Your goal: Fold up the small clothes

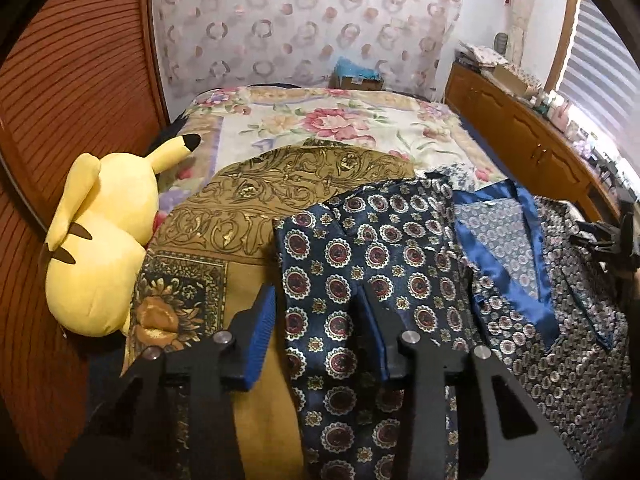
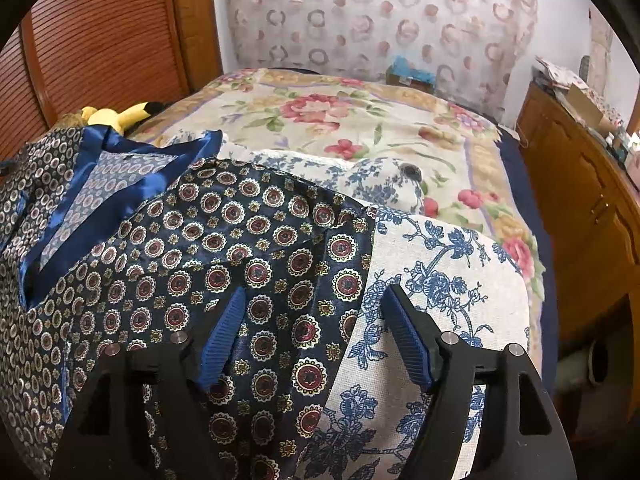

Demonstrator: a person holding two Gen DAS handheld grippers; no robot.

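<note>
A navy satin shirt [image 1: 400,232] [image 2: 240,232] with red-and-white medallions and a shiny blue collar [image 1: 496,248] [image 2: 120,184] lies spread on the bed. My left gripper [image 1: 317,289] points down at its left sleeve. The sleeve lies flat between the two blue pads, and the cloth is not bunched or lifted. My right gripper [image 2: 315,289] stands wide open over the right sleeve's edge. Its left finger is over the navy cloth and its right finger is over a blue-flowered cushion [image 2: 440,280]. It holds nothing.
A yellow plush toy [image 1: 96,240] [image 2: 116,114] lies left of the shirt, next to a gold-brown patterned cushion [image 1: 248,208]. A flowered blanket [image 1: 320,120] [image 2: 340,120] covers the bed beyond. A wooden cabinet [image 1: 520,136] [image 2: 580,200] runs along the right, and a slatted wooden door [image 1: 80,80] stands at the left.
</note>
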